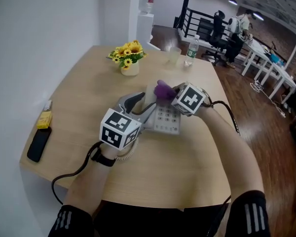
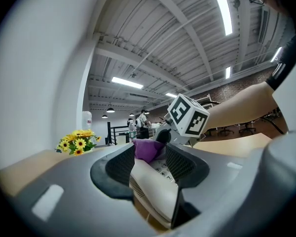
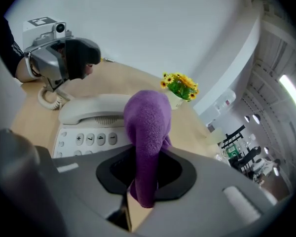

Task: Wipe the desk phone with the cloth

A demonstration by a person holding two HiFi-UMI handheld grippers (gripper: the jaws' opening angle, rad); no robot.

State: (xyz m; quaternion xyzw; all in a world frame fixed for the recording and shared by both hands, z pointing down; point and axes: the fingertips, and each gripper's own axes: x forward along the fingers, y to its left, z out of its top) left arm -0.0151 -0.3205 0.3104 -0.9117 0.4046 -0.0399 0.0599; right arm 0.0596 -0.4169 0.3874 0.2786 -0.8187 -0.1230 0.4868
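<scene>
A white desk phone [image 1: 168, 121] sits mid-table, its keypad [image 3: 89, 138] facing up. My left gripper [image 1: 138, 105] is shut on the phone's white handset [image 2: 155, 189], which fills the gap between the black pads at the phone's left side. A coiled cord [image 3: 49, 98] hangs from the handset's end. My right gripper [image 1: 170, 94] is shut on a purple cloth [image 3: 148, 132]. The bunched cloth [image 1: 164, 90] sticks out past the jaws over the phone's far end, just beyond the handset [image 3: 93, 106]. Seen from the left gripper, the cloth [image 2: 148, 149] lies right ahead.
A pot of yellow flowers [image 1: 129, 58] stands at the table's far side, with a glass [image 1: 173, 56] and a water bottle [image 1: 191, 50] to its right. A black mobile [image 1: 38, 143] and a yellow item [image 1: 44, 118] lie by the left edge. People work at distant desks.
</scene>
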